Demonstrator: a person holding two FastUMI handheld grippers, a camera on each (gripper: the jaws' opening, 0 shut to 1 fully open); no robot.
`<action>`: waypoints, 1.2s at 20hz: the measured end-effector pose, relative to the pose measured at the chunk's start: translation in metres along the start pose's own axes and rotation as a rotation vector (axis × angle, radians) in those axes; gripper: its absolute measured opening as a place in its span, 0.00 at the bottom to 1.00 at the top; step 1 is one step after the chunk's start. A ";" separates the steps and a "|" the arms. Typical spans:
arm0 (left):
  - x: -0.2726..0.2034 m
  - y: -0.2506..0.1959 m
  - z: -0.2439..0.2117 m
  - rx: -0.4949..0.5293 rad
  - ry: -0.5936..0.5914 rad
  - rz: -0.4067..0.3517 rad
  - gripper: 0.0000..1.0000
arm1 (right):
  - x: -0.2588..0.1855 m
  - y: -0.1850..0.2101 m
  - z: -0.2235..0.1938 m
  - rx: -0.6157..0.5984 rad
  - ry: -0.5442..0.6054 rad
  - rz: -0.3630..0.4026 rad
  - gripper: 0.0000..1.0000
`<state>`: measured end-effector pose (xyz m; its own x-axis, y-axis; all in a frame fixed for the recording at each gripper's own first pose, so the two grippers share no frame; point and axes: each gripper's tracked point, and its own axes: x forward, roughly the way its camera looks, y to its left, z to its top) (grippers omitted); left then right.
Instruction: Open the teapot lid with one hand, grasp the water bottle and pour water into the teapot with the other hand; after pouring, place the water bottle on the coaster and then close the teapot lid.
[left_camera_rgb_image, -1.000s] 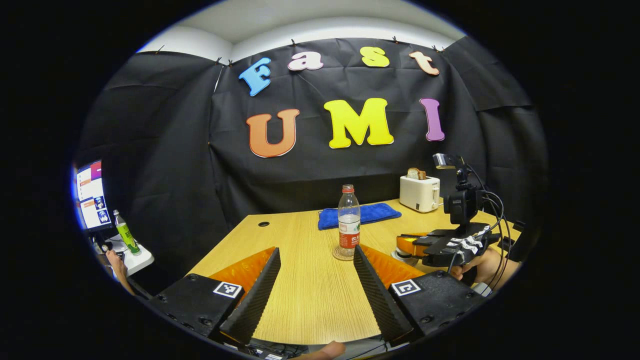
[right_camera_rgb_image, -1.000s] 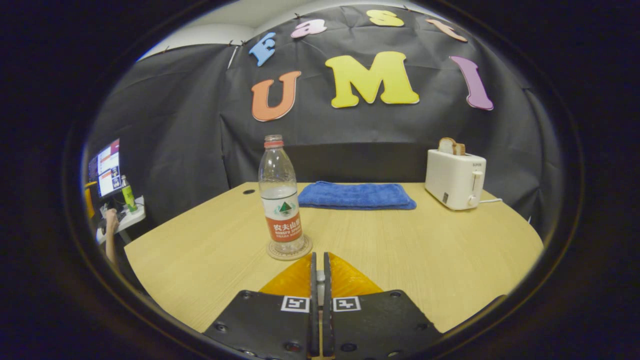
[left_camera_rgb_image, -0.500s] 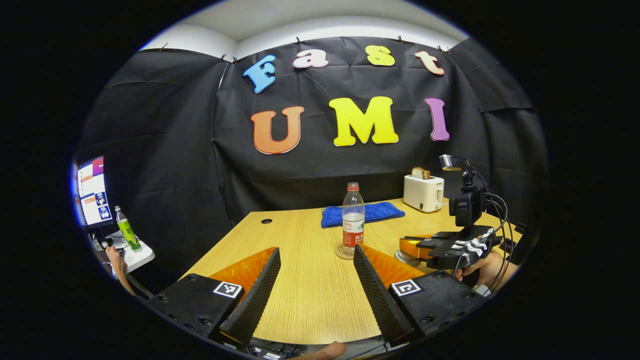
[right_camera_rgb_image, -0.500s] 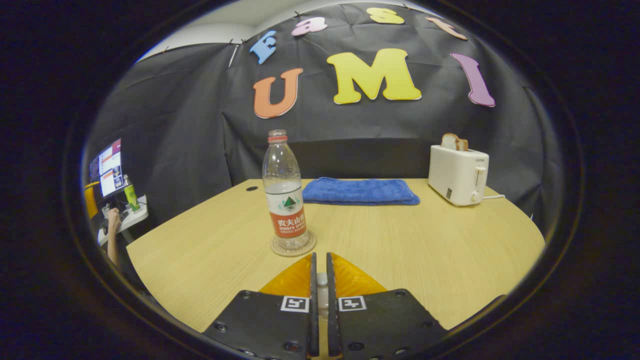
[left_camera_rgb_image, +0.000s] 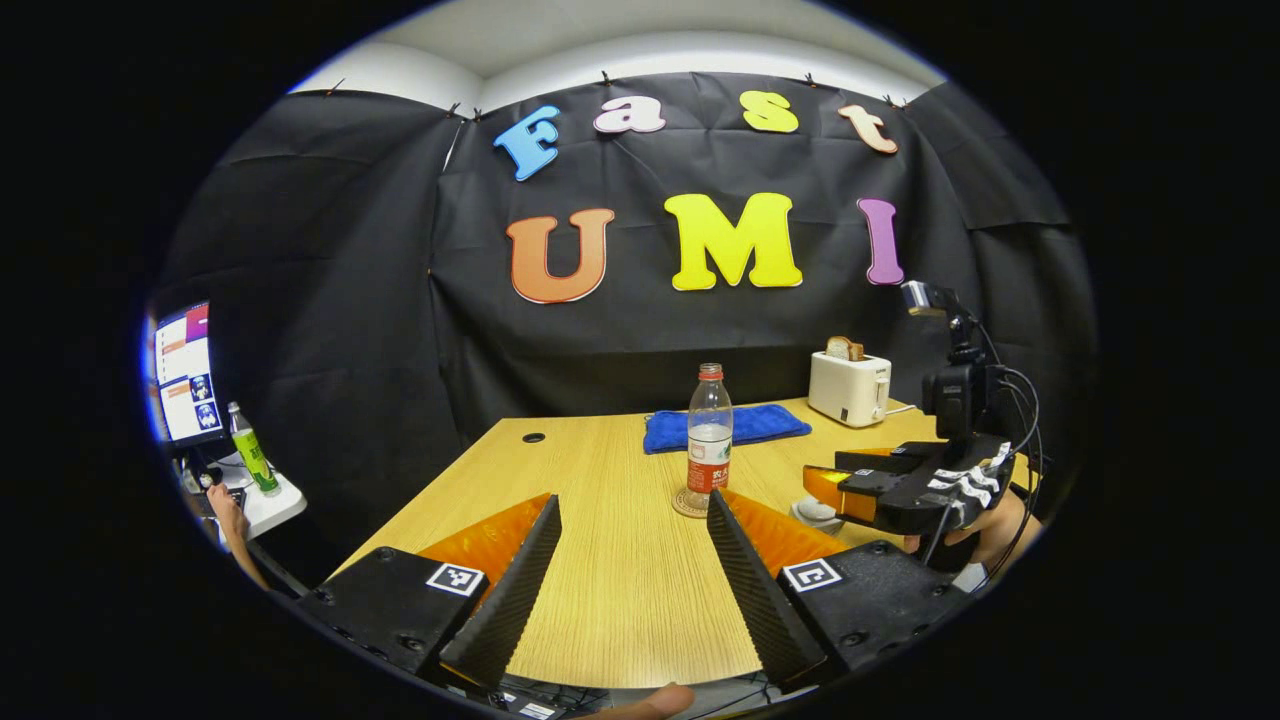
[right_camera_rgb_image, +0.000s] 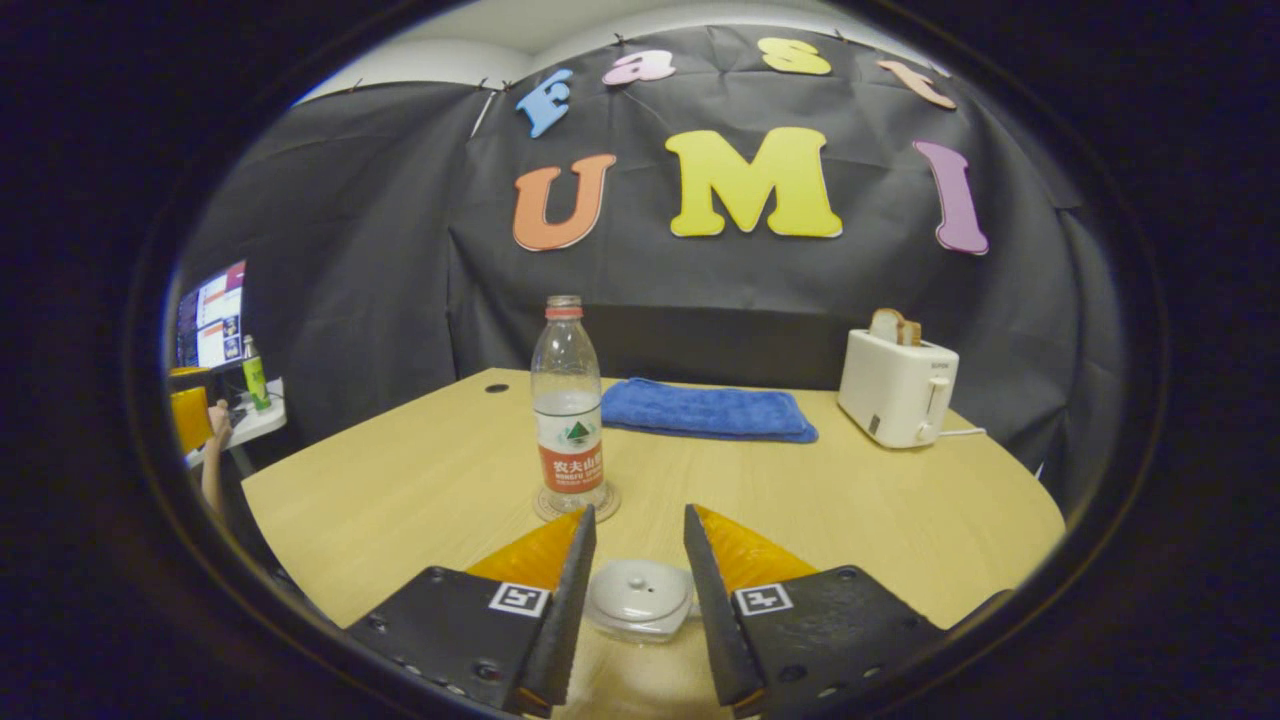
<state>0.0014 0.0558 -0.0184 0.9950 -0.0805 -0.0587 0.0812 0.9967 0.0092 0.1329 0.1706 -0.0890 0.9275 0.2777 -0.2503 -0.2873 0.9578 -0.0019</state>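
In the right gripper view, the right gripper (right_camera_rgb_image: 636, 545) has its two fingers spread apart above the wooden table (right_camera_rgb_image: 420, 490), and between them, lower down, sits the white teapot lid (right_camera_rgb_image: 640, 592) with its small round knob on top of the clear teapot; neither finger touches it. Just beyond the fingertips the water bottle (right_camera_rgb_image: 568, 405) stands upright on a round coaster (right_camera_rgb_image: 610, 502), its red cap on and its body partly filled. Behind the bottle a folded blue towel (right_camera_rgb_image: 705, 410) lies flat near the far edge of the table, and to the right of the towel a white toaster (right_camera_rgb_image: 895, 390) stands with a slice of bread poking out of its slot. In the left gripper view, the left gripper (left_camera_rgb_image: 632, 512) is also spread wide, with nothing between its fingers but bare table (left_camera_rgb_image: 600, 560). The same water bottle (left_camera_rgb_image: 709, 430) stands on the coaster (left_camera_rgb_image: 683, 503) ahead, near the tip of the gripper's right-hand finger, with the blue towel (left_camera_rgb_image: 725, 428) and the toaster (left_camera_rgb_image: 850, 388) farther back. To the right in this view, the right gripper (left_camera_rgb_image: 835, 478) is held by a hand (left_camera_rgb_image: 990, 525) above the teapot lid (left_camera_rgb_image: 815, 512), which peeks out beneath it. At the far left, off the table, a monitor (left_camera_rgb_image: 180, 372) glows beside a green bottle (left_camera_rgb_image: 252, 462) on a small side surface.
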 end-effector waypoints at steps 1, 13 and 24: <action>0.001 0.002 0.000 -0.009 -0.001 0.004 0.93 | -0.006 0.001 0.004 -0.008 -0.009 -0.003 0.61; -0.002 -0.004 0.007 -0.034 -0.015 0.039 0.93 | -0.120 -0.042 0.071 0.007 -0.173 -0.084 0.96; -0.018 -0.044 0.021 -0.030 -0.073 0.028 0.93 | -0.199 -0.124 0.054 -0.019 -0.231 -0.245 0.95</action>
<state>-0.0188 0.0134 0.0028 0.9986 -0.0519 0.0140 0.0522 0.9984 -0.0204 -0.0033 0.0005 0.0129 0.9986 0.0506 -0.0138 -0.0513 0.9972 -0.0537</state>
